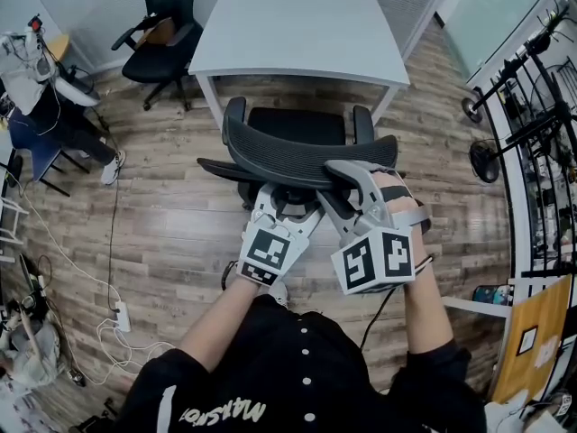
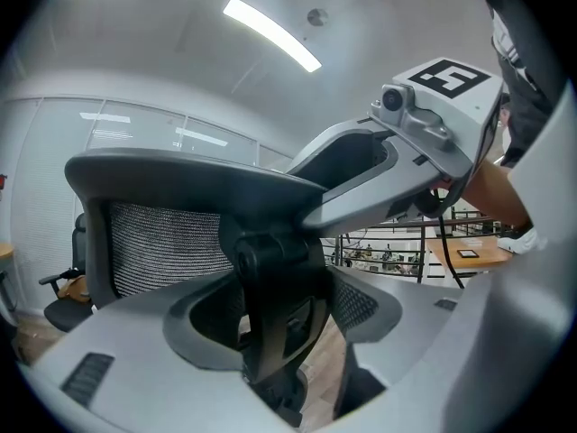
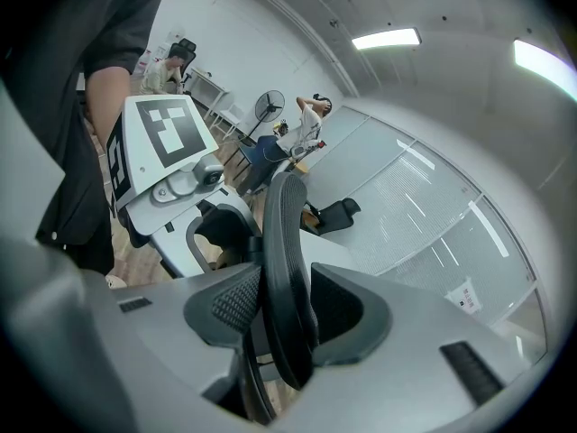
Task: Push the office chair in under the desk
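Office chair [image 1: 297, 156] facing white desk [image 1: 297, 25], seat close to desk's near edge | L gripper [image 1: 287, 204] clamped on post behind backrest | R gripper [image 1: 361, 168] clamped on backrest top rim | wood floor [image 1: 171, 215] beneath.

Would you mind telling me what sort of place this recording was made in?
Most likely an open-plan office: a white desk with a black mesh office chair before it, a second desk chair nearby, and glazed partition walls around the room.
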